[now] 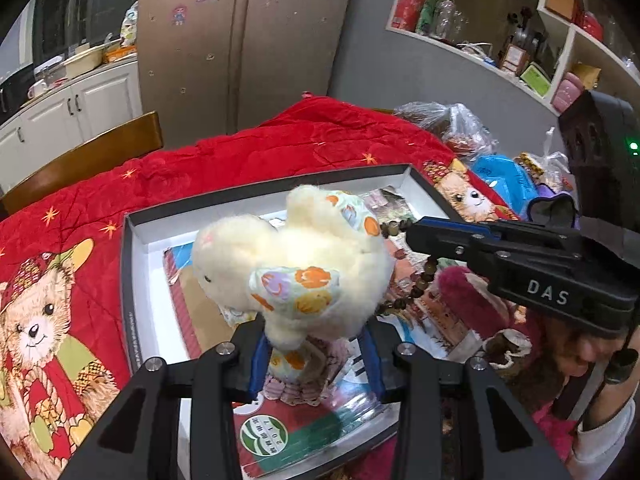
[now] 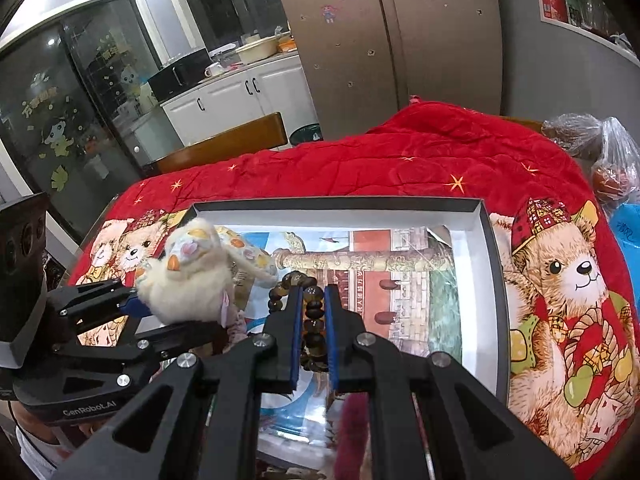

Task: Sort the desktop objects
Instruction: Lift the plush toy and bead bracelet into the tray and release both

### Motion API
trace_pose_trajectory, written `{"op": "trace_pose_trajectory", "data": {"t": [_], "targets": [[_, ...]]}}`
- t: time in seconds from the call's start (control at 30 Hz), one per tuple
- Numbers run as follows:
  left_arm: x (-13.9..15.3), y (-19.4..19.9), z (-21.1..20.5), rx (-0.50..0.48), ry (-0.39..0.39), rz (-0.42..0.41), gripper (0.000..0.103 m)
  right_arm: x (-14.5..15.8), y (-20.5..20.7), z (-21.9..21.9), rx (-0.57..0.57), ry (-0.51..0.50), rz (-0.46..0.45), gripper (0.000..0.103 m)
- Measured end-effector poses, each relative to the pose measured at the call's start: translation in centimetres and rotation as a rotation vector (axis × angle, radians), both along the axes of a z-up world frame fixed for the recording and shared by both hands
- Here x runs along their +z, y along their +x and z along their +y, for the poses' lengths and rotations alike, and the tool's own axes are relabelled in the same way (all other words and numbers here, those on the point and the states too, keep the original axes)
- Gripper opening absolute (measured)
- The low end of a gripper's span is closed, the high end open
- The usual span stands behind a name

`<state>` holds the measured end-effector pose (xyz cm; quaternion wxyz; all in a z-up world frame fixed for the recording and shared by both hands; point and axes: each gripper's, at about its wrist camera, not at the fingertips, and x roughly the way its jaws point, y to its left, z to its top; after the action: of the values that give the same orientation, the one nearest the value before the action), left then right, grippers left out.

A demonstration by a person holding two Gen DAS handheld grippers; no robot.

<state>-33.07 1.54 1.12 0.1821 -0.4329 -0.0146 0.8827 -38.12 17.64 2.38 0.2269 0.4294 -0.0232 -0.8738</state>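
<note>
My left gripper (image 1: 314, 340) is shut on a cream plush toy (image 1: 296, 264) with orange-patterned patches and holds it above the black-rimmed white box (image 1: 136, 240). The toy also shows at the left of the right wrist view (image 2: 188, 280), held by the left gripper (image 2: 140, 312). My right gripper (image 2: 312, 312) is shut on a brown bead bracelet (image 2: 314, 316), held over the box (image 2: 480, 264). In the left wrist view the right gripper (image 1: 412, 236) comes in from the right with the beads (image 1: 420, 280) hanging from it.
The box holds picture books (image 2: 384, 272) and a packet (image 1: 280, 432). It lies on a red quilt with bear prints (image 2: 560, 300). A dark pink fluffy item (image 1: 468, 292), plastic bags (image 1: 460, 128) and a blue item (image 1: 504, 176) lie to the right. A wooden chair (image 1: 88, 156) stands behind.
</note>
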Motion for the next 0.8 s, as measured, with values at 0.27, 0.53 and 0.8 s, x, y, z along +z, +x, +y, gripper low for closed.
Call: {"op": "trace_pose_trajectory", "data": {"t": [0.27,0.53,0.8], "targets": [[0.3,0.2,-0.2,0.013,-0.061,0.017,0.083,0.0,-0.2,0.4,-0.028,-0.015,-0.005,0.019],[1.7,0.3,-1.4,0.085,-0.081,0.082,0.103,1.3,0.4,0.7,-0.045,-0.043,0.037,0.074],[3.3,0.6,-3.1,0.138,-0.036,0.14,0.103,1.6,0.4,1.1,-0.054,-0.064,0.041,0.085]]}}
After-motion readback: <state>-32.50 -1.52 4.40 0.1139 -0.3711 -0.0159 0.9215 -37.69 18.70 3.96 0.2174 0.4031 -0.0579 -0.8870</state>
